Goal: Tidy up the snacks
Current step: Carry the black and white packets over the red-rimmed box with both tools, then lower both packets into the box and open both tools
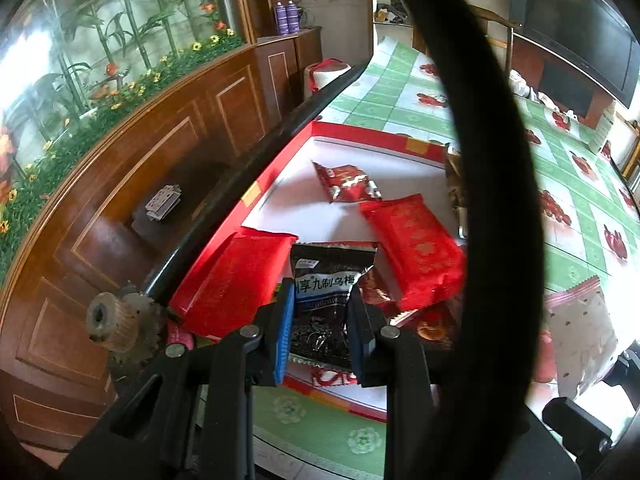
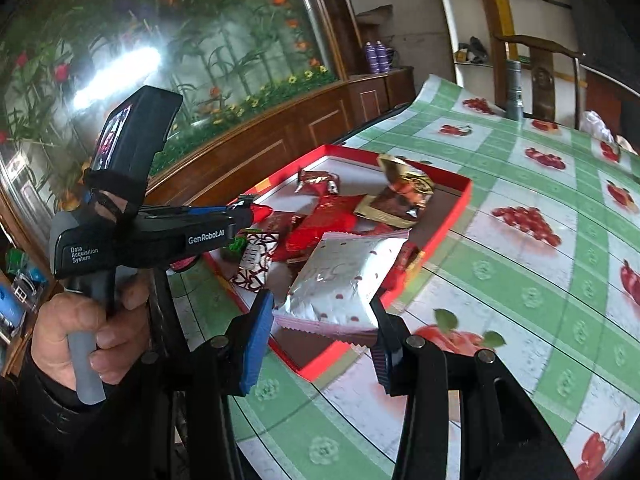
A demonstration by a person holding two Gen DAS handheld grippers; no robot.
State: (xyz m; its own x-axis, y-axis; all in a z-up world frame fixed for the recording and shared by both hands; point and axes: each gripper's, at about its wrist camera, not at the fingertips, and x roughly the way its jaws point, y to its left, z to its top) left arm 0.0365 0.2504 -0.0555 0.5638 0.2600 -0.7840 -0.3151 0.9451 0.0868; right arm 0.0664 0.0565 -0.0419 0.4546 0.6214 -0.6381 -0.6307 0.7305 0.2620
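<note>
Over the red tray [image 2: 460, 204] on the checked counter [image 2: 520, 280] | left gripper [image 1: 320, 316]: fingers clamped on black snack packet [image 1: 332, 280], above the tray's near end | right gripper [image 2: 320, 320]: fingers clamped on white snack packet [image 2: 344, 276], over the tray's near corner | red packets [image 1: 416, 248] lying in tray.

left gripper [image 1: 320, 320] jaws around a black plum packet [image 1: 330, 280], above a red box [image 1: 344, 132] of snacks

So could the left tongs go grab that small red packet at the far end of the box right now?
Probably not yet. The left tongs are already shut on a black snack packet. The way to the small red packet looks open across the box's white floor, once that is dropped.
</note>
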